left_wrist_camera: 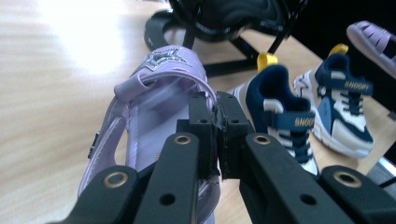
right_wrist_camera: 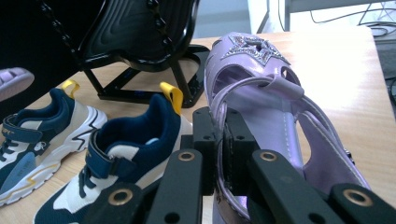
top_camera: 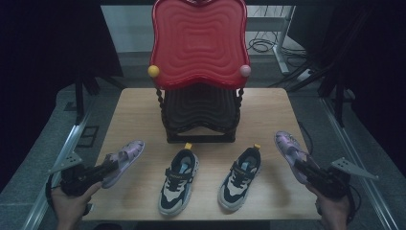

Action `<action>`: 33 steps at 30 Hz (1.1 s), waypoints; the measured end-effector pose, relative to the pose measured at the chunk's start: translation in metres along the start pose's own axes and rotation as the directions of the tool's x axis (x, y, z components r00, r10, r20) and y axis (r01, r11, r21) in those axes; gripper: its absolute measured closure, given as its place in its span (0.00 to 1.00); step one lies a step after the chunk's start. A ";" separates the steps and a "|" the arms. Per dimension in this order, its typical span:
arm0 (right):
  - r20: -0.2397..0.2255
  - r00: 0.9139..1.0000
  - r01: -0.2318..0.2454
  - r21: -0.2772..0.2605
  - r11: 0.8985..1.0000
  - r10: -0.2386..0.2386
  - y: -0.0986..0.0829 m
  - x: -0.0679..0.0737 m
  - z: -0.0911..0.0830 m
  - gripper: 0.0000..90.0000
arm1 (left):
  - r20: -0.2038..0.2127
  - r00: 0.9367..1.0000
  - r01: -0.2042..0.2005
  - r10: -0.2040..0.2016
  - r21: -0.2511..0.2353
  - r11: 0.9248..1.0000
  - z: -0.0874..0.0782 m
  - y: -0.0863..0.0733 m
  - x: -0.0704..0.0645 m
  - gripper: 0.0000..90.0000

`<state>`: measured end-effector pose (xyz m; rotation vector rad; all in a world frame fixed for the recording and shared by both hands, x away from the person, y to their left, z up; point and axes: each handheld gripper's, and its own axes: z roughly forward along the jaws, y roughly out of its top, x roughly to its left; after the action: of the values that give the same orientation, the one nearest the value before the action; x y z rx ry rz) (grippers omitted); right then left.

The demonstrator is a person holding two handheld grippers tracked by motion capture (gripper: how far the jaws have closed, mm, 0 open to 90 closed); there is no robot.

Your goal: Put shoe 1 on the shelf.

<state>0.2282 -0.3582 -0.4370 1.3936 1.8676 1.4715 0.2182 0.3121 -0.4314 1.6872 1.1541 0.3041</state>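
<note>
Both my grippers clamped on glossy lilac sandals

My left gripper (top_camera: pixel 109 166) pinches the heel strap of the left sandal (top_camera: pixel 123 160) near the table's (top_camera: pixel 143 110) left edge; my right gripper (top_camera: pixel 300 164) pinches the right sandal (top_camera: pixel 292 152) at the right edge. Between them lie two navy-and-white sneakers (top_camera: pixel 178 181), before a black ribbed rack with a wavy red tray (top_camera: pixel 198 43).

Worktop (top_camera: pixel 139 110) carries a red-topped rack (top_camera: pixel 200 72) at its back centre. In front of the rack: two navy-white sneakers (top_camera: pixel 178 180) (top_camera: pixel 239 178) side by side. Left hand-held gripper (top_camera: pixel 107 167) grips a purple sandal (top_camera: pixel 125 158) front-left of the rack; right hand-held gripper (top_camera: pixel 301 165) grips another purple sandal (top_camera: pixel 289 147) front-right.
</note>
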 end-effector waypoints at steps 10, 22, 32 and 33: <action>-0.028 0.999 0.021 -0.024 0.999 -0.022 0.014 0.008 0.003 0.95 | -0.001 1.000 -0.012 0.012 -0.025 1.000 -0.001 0.010 -0.003 0.96; -0.071 0.997 0.015 -0.040 0.999 -0.017 0.017 0.014 0.012 0.95 | 0.012 1.000 -0.019 0.020 -0.060 0.998 0.004 0.020 -0.010 0.96; -0.101 0.994 0.027 -0.043 0.999 -0.032 0.026 0.022 0.019 0.95 | 0.023 0.999 -0.025 0.027 -0.083 0.996 0.010 0.030 -0.014 0.96; -0.112 0.993 0.027 -0.048 0.998 -0.032 0.027 0.023 0.020 0.95 | 0.023 0.999 -0.026 0.028 -0.085 0.996 0.011 0.031 -0.015 0.96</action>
<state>0.2461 -0.3293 -0.4143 1.2801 1.9000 1.5991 0.2348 0.2928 -0.4051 1.6296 1.0861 0.3437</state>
